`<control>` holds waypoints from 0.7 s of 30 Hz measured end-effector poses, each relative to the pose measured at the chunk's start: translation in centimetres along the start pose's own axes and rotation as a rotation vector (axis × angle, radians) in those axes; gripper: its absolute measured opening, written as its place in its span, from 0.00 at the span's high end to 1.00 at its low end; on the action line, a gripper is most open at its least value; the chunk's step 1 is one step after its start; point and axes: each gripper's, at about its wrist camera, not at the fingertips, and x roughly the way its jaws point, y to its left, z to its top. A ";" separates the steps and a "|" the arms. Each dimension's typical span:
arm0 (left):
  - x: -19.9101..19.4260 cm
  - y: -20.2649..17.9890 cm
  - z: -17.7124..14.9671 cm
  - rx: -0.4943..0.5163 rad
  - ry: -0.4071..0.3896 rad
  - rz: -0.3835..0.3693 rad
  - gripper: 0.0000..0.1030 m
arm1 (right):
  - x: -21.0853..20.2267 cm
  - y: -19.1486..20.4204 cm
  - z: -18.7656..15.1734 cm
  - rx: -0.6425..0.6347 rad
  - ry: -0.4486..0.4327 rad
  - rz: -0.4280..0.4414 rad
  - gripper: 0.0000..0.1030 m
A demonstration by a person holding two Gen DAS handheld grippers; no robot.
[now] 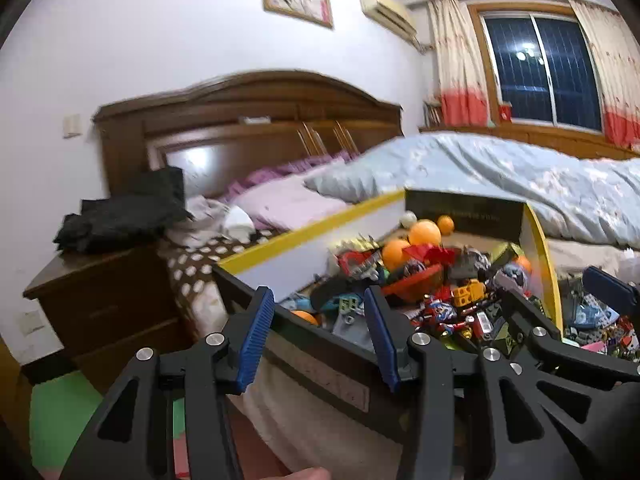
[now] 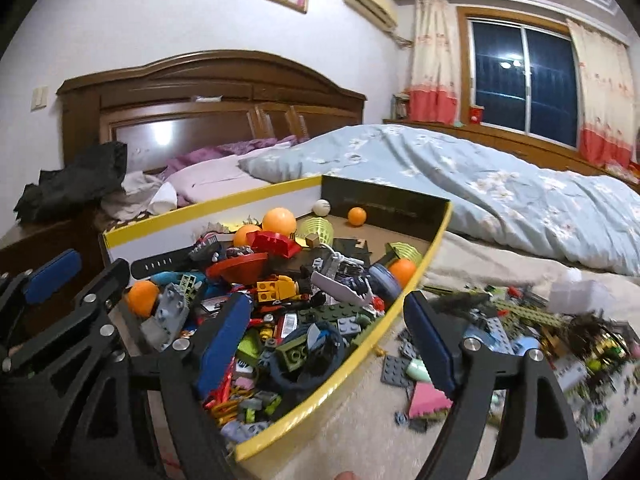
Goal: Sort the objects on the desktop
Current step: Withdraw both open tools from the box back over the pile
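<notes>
Two grippers, both spread wide, nothing pinched. Left gripper point(image 1: 320, 336) hovers over the near wall of the yellow-rimmed box point(image 2: 344, 372); right gripper point(image 2: 324, 344) straddles its right rim. The box sits on the bed, already heaped with bricks and orange balls point(image 2: 279, 220). Loose bricks point(image 2: 500, 332) lie scattered on the sheet just right of it. Judgement: next pick belongs there. Take one flat piece like the pink plate point(image 2: 430, 400), jaws square across the edges, and clear the rim before dropping.

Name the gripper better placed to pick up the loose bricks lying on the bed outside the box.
Right. The right gripper stands open beside the loose bricks, while the left gripper straddles the box wall farther away.
</notes>
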 end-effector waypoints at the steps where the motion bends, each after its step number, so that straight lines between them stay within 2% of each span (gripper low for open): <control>1: -0.6 0.3 -0.2 -0.016 -0.010 0.009 0.54 | -0.5 0.1 -0.1 0.002 -0.006 -0.010 0.22; 5: -2.3 0.9 -0.6 -0.051 -0.005 -0.014 0.54 | -2.7 0.4 -0.8 0.025 -0.030 -0.083 0.22; 10: -4.5 0.5 -1.5 -0.031 -0.002 -0.081 0.54 | -5.5 -0.4 -2.2 0.055 -0.031 -0.141 0.22; 15: -7.5 -1.1 -2.5 -0.003 -0.024 -0.180 0.54 | -9.5 -2.7 -4.2 0.063 -0.069 -0.205 0.22; 21: -9.9 -5.2 -3.8 0.048 -0.025 -0.319 0.54 | -13.0 -6.4 -6.6 0.076 -0.062 -0.326 0.22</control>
